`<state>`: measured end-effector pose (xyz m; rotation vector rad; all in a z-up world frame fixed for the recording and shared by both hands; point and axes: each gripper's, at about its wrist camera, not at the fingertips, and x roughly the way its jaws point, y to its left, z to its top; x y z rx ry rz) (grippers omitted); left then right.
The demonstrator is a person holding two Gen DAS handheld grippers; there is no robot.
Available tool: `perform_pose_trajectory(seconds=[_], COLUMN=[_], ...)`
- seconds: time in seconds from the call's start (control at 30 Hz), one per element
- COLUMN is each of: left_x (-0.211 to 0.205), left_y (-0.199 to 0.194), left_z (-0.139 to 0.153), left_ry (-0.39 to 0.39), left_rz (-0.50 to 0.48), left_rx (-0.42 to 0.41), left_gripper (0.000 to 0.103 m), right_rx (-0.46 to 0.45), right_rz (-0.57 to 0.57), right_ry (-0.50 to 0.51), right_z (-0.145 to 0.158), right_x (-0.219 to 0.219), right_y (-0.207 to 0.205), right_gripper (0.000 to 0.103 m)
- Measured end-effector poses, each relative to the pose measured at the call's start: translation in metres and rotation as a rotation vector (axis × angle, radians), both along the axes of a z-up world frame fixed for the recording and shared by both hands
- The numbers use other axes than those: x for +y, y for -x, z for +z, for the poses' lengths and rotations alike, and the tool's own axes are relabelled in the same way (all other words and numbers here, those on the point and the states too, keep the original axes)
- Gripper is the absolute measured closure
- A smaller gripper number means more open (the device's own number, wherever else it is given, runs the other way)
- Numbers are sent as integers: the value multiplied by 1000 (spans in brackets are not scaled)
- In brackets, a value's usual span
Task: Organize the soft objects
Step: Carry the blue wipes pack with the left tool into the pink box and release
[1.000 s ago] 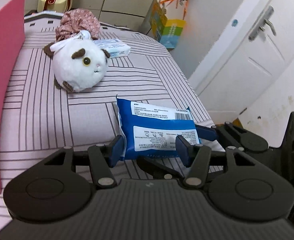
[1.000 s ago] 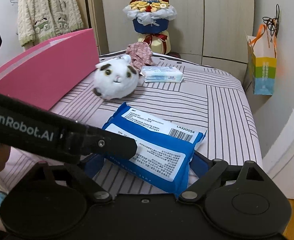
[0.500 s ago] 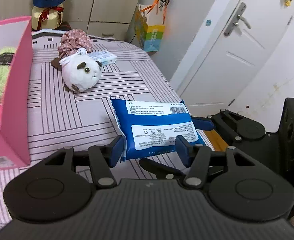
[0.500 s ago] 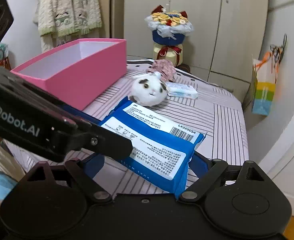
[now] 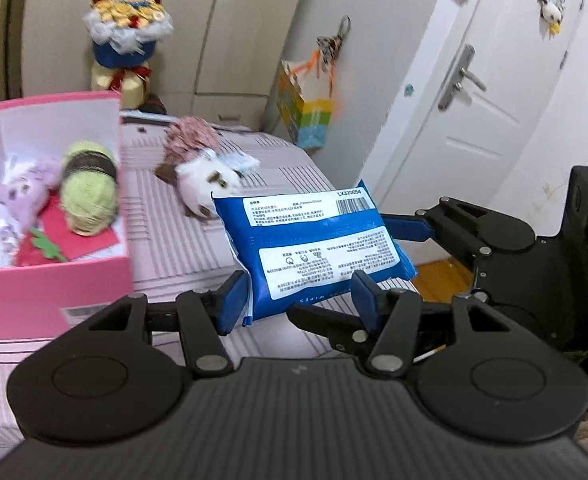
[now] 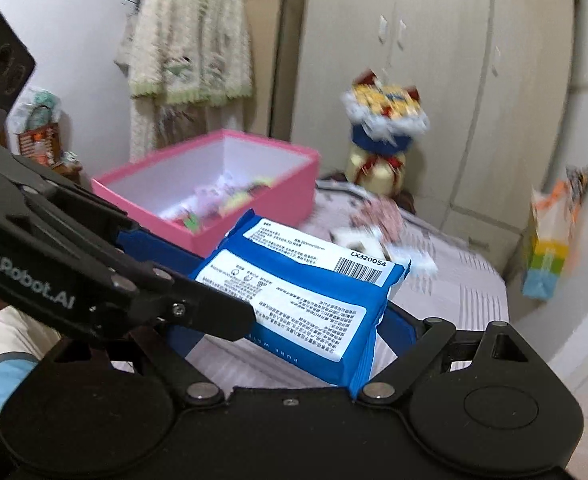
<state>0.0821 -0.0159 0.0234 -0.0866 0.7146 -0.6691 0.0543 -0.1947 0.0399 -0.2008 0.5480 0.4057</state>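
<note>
A blue pack of wet wipes (image 5: 314, 240) (image 6: 306, 296) hangs in the air above the striped bed (image 5: 166, 240). My left gripper (image 5: 298, 300) is shut on its near end, a blue pad on each side. My right gripper (image 6: 290, 328) is shut across its length; one of its fingers (image 5: 406, 228) shows at the pack's right edge. The open pink box (image 5: 54, 280) (image 6: 286, 196) stands on the bed to the left and holds a green yarn ball (image 5: 88, 200), a purple plush (image 5: 22, 196) and a red item. A white plush (image 5: 206, 184) lies behind the pack.
A floral fabric bundle (image 5: 192, 140) and a small tissue pack (image 5: 242, 162) lie by the white plush. A bouquet (image 5: 126, 28) stands past the bed. A gift bag (image 5: 306, 116) hangs on the wall, beside a white door (image 5: 474, 100). A cardigan (image 6: 190, 40) hangs left.
Both grippers have lifted the blue pack off the bed and carried it up and toward the pink box. The box's inside has come into view.
</note>
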Motion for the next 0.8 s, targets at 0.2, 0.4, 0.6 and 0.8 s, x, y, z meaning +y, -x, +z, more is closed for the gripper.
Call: perform_pose_trajectory(seconds=[0.2, 0.4, 0.6, 0.8], left_x=[34, 65, 94, 123], left_y=[2, -12, -37, -63], left_z=[16, 27, 29, 15], left_ry=[11, -11, -37, -31], left_rz=[65, 140, 203, 226], left_rx=[-64, -109, -112, -90], left_gripper=[48, 48, 48, 48], right_rx=[-61, -93, -75, -21], right_rz=[76, 144, 195, 232], right_ry=[-7, -61, -116, -149], right_z=[14, 20, 17, 2], right_x=[28, 55, 84, 106], right_y=[-11, -40, -74, -103], right_gripper=[10, 10, 10, 13])
